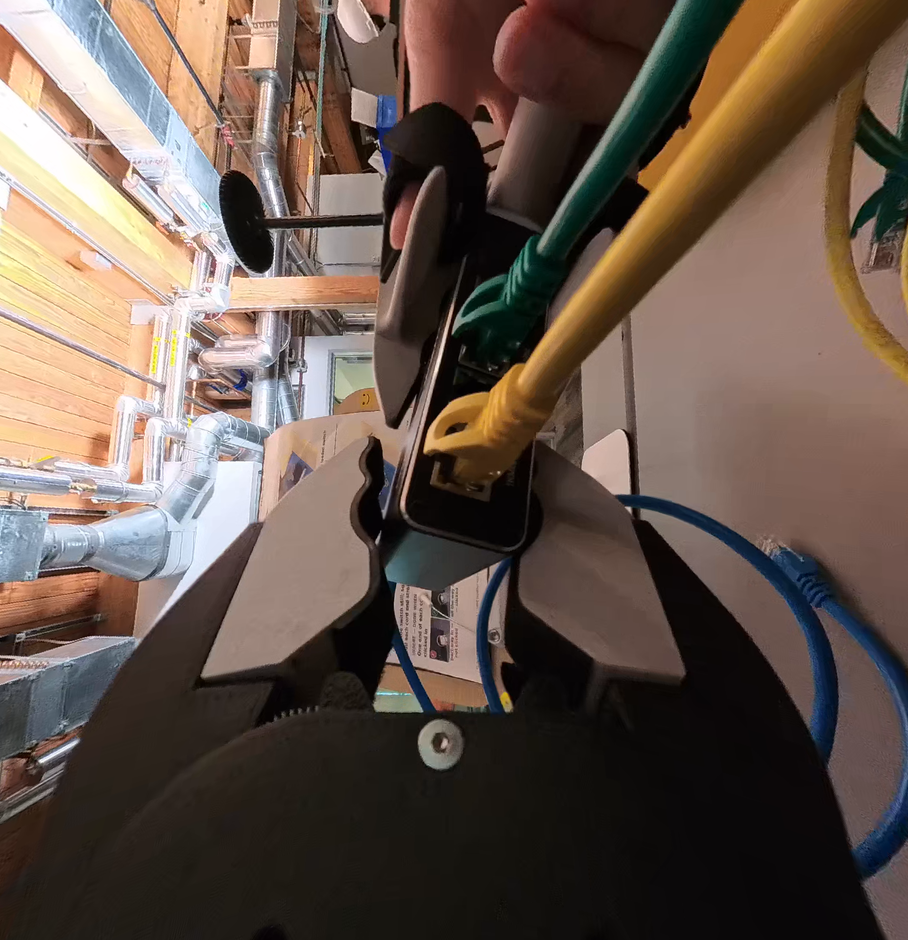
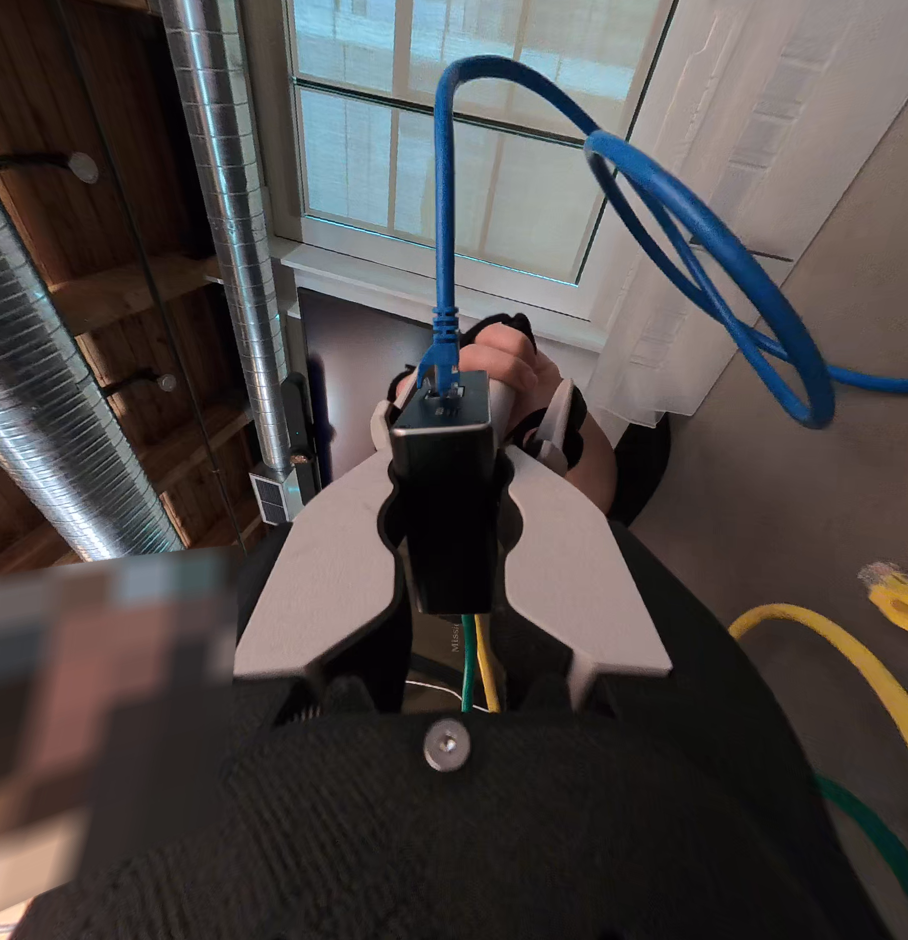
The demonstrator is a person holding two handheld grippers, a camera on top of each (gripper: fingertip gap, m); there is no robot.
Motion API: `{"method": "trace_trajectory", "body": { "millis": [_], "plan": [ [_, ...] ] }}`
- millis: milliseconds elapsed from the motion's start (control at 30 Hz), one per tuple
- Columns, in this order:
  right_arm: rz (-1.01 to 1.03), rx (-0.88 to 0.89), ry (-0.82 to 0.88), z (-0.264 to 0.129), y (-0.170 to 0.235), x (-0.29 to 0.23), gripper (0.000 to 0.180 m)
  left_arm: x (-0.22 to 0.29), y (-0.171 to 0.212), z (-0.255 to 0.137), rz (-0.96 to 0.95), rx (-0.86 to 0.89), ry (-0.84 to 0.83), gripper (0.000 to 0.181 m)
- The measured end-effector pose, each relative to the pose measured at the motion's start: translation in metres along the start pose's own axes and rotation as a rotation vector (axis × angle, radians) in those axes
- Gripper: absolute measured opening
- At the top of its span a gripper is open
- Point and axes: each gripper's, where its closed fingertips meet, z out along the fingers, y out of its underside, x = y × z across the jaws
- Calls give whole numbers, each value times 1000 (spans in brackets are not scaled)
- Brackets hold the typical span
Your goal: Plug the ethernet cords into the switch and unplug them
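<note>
Both grippers hold the black switch (image 1: 462,513) in the air, one at each end. My left gripper (image 1: 454,468) is shut on its near end. A yellow cord's plug (image 1: 487,432) and a green cord's plug (image 1: 513,300) sit in ports on the face toward me. A finger (image 1: 411,305) of the right gripper clamps the far end. In the right wrist view my right gripper (image 2: 449,458) is shut on the switch (image 2: 444,513). A blue cord's plug (image 2: 444,366) sits in a port on its far face. The left gripper's finger (image 2: 564,402) and a hand (image 2: 503,366) are behind it.
The grey table (image 1: 747,356) lies to the right in both views (image 2: 798,483). On it lie the blue cord's free plug (image 1: 798,569), a free green plug (image 1: 884,244) and a free yellow plug (image 2: 894,600). The blue cord loops (image 2: 721,254) through the air. A printed sheet (image 1: 442,625) lies below the switch. Left and right tips are no more than a few centimetres apart.
</note>
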Motion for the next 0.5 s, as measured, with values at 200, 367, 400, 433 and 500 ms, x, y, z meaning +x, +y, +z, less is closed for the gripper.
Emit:
{"method": "trace_trajectory", "body": {
  "millis": [200, 367, 400, 433, 500],
  "plan": [
    [-12, -19, 56, -4, 0, 7, 31, 9, -5, 7, 67, -30, -16, 55],
    [-99, -60, 85, -4, 2, -2, 32, 0, -4, 5, 59, -46, -32, 49],
    [-117, -62, 116, -6, 1, -1, 35, -1, -2, 5, 50, -51, -24, 48],
    [-133, -62, 162, -9, 0, 1, 36, -4, 1, 3, 44, -54, -31, 46],
    [-190, -21, 245, -19, -8, 1, 42, -7, 7, 2, 20, -62, -22, 43]
  ]
}}
